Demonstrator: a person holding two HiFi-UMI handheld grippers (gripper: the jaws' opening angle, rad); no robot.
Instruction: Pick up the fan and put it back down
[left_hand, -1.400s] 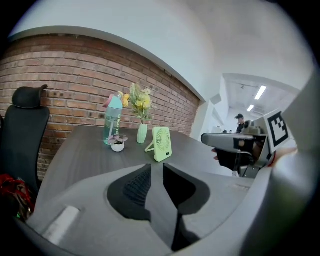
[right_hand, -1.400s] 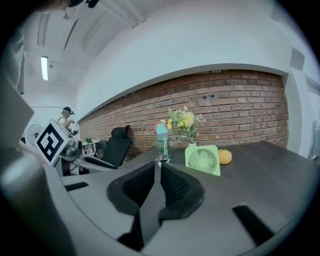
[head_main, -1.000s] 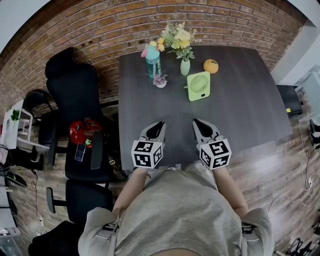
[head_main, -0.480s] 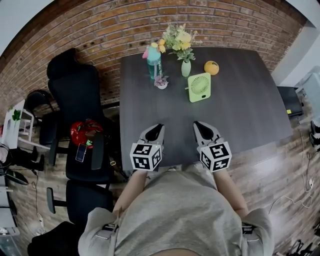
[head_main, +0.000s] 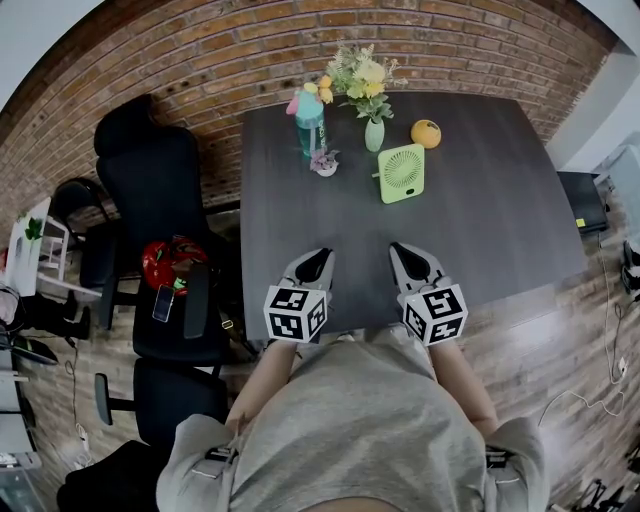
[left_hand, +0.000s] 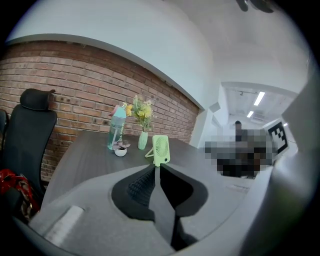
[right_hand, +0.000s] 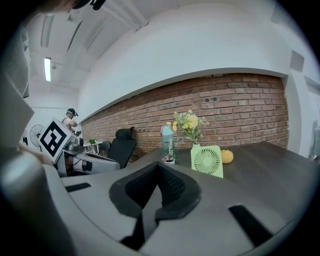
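Note:
A small light-green fan (head_main: 401, 172) stands upright on the dark table (head_main: 480, 230), towards its far side; it also shows as the fan (left_hand: 160, 149) ahead of the left jaws and the fan (right_hand: 207, 161) ahead of the right jaws. My left gripper (head_main: 320, 255) hovers over the table's near edge, shut and holding nothing. My right gripper (head_main: 396, 250) hangs beside it, also shut and holding nothing. Both are well short of the fan.
Behind the fan stand a vase of flowers (head_main: 372, 128), a teal bottle (head_main: 309, 118), a small white pot (head_main: 325, 164) and an orange (head_main: 426, 133). A black office chair (head_main: 165, 240) with a red object (head_main: 168, 262) sits left of the table. A brick wall (head_main: 200, 60) runs behind.
Both grippers stay where they were; the head view has shifted very slightly, nothing on the table has moved.

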